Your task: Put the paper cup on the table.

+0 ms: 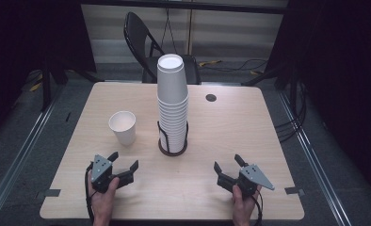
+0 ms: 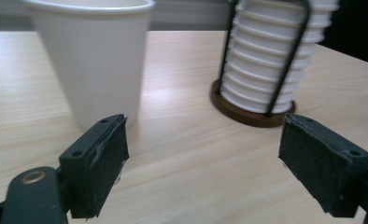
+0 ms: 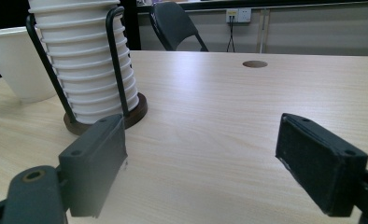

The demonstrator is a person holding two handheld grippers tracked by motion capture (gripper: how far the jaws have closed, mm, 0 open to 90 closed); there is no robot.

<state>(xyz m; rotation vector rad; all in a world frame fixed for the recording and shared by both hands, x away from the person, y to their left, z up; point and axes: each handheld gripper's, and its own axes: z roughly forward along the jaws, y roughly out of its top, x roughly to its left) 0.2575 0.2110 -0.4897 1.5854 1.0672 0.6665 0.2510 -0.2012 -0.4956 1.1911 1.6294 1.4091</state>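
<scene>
A single white paper cup stands upright on the wooden table, left of centre. A tall stack of white cups sits in a black wire holder on a dark round base at the middle. My left gripper rests near the front left, open, a short way in front of the single cup, with the stack to its right. Its jaws hold nothing. My right gripper stays at the front right, open and empty, with the stack off to its left.
A black folding chair stands behind the table's far edge. A small round cable hole lies in the table top at the back right. Dark curtains and floor rails flank the table.
</scene>
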